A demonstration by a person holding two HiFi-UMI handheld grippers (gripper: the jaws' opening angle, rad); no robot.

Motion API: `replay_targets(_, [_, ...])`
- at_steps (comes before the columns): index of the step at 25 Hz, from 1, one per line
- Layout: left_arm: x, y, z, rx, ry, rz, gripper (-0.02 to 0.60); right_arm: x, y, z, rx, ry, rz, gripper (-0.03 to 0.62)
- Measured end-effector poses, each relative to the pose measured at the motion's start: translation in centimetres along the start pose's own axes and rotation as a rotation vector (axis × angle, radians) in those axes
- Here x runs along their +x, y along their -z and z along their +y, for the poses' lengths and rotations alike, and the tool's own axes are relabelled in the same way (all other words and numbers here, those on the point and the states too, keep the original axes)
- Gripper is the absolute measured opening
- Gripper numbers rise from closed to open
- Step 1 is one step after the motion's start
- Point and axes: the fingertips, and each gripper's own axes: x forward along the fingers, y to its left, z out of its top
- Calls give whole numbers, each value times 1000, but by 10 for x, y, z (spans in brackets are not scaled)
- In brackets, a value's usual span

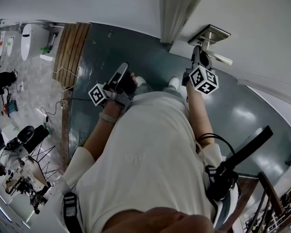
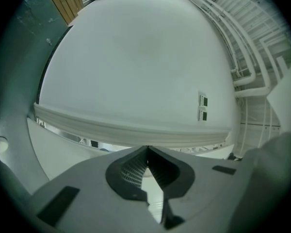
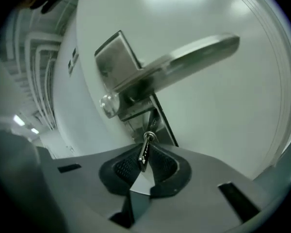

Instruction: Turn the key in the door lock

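The right gripper (image 3: 144, 160) is pinching the key (image 3: 145, 147), seated in the door lock (image 3: 150, 135) straight ahead beneath the lever handle (image 3: 189, 57), shaft in line with the gripper; the left gripper (image 2: 147, 153), closed and empty, is idling farther off.

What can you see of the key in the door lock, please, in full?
The key is a thin, flat piece of silvery metal, seen edge-on and standing nearly upright. Its head is pinched between the dark ribbed pads of the right gripper, which are shut on it. Its far end goes into the lock just below the lever handle. Its blade and teeth are hidden.
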Motion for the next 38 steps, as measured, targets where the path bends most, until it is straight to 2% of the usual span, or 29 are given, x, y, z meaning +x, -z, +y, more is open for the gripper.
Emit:
replay_targets(3, [1, -2, -1, -1, 0, 1, 8, 1, -1, 2, 181, -58, -9, 41])
replay_targets(7, [-1, 0, 2, 0, -4, 2, 9, -1, 0, 3, 557, -177, -13, 37])
replay_targets(9, [-2, 0, 4, -4, -7, -2, 9, -1, 1, 1, 691, -220, -8, 37])
replay_targets(18, [-1, -1, 6, -14, -12, -4, 8, -2, 5, 0, 939, -267, -13, 38])
replay_targets(28, [-1, -3, 10, -27, -16, -19, 9, -1, 10, -3, 1325, -401, -50, 38])
replay_targets(33, [-2, -7, 9, -34, -17, -25, 8, -1, 11, 0, 1388, -433, -67, 38])
replay_targets(38, [0, -5, 12, -38, -21, -19, 8, -1, 10, -1, 1348, -437, -62, 38])
